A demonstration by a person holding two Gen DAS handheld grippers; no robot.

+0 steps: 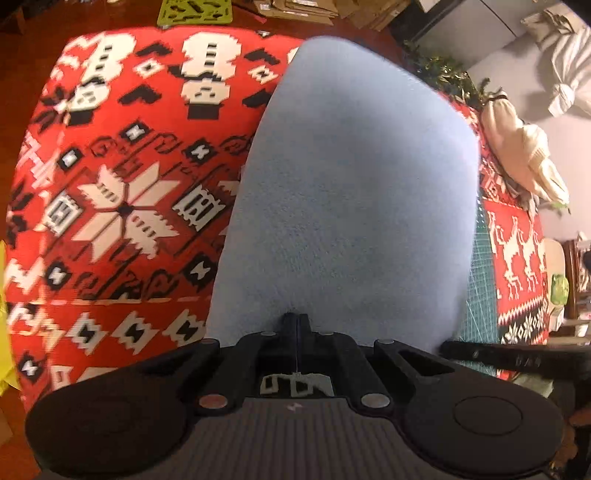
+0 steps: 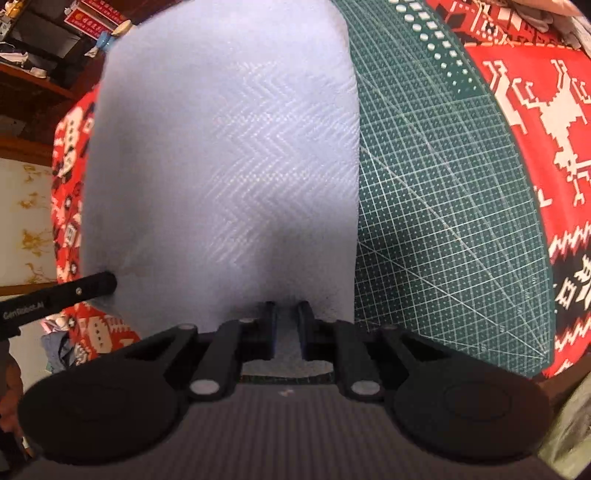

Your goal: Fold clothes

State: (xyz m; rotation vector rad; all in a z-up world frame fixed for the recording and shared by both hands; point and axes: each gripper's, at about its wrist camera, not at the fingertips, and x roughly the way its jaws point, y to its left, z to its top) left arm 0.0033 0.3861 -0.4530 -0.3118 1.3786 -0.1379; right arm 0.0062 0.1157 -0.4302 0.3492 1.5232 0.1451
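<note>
My left tool (image 1: 297,321) is clenched on the near edge of a pale blue cloth (image 1: 351,192), its two fingers pressed tight together with the fabric pinched between them. My right tool (image 2: 287,325) grips the same cloth (image 2: 229,155) along its near edge, the fingers standing a little apart with a fold of fabric bunched between them. From there the cloth stretches away from both tools across the desk; on the right side I can make out a woven zigzag texture.

The desk is covered with a red blanket (image 1: 122,177) patterned in white and black snowflakes and diamonds, with white reindeer toward one side. On top of the blanket lies a dark green cutting mat (image 2: 436,192) printed with a white grid, and the cloth overlaps its edge.

At the far corner of the desk sits a heap of cream clothing (image 1: 524,155), with some green foliage (image 1: 443,74) just beyond it. Behind the desk I see flattened cardboard (image 1: 332,11) and a lime green mat (image 1: 195,13) on a wooden floor. Off to one side stands a dark wooden shelf (image 2: 40,85).
</note>
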